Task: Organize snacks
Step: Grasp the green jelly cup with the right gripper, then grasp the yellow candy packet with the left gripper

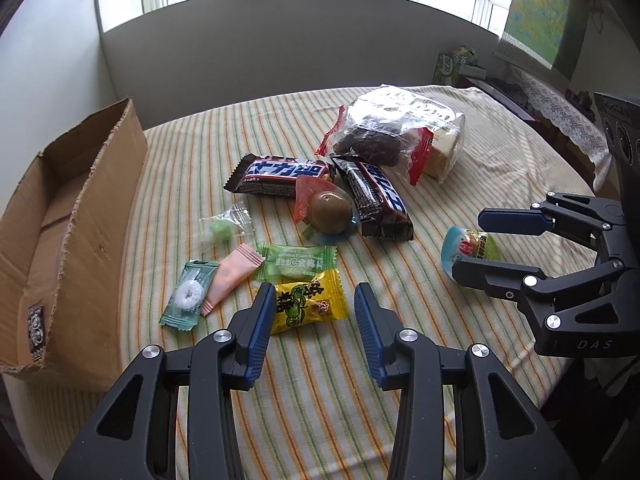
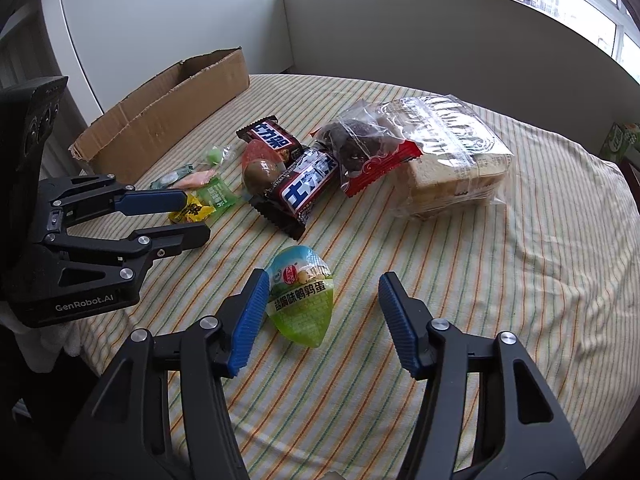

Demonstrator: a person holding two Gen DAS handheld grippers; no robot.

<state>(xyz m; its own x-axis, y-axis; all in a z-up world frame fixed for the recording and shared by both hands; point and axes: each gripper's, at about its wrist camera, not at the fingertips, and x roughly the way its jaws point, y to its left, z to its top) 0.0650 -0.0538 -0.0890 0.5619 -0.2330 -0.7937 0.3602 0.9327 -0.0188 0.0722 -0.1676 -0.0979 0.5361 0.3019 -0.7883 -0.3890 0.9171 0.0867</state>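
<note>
Snacks lie scattered: we straddle the yellow candy point(image 1: 310, 306) with the left gripper point(image 1: 316, 304) and the egg pouch point(image 2: 302, 300) with the right gripper point(image 2: 322, 308), jaws unclenched; next we pinch and carry each to the cardboard box point(image 1: 96, 208).

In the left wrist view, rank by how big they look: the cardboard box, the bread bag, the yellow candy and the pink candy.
1. cardboard box
2. bread bag
3. yellow candy
4. pink candy

The candies look close in size, and the yellow one lies nearer the camera, so their order is unsure.

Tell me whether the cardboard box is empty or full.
Empty as far as visible: the cardboard box shows bare cardboard inside; every snack lies on the tablecloth.
</note>
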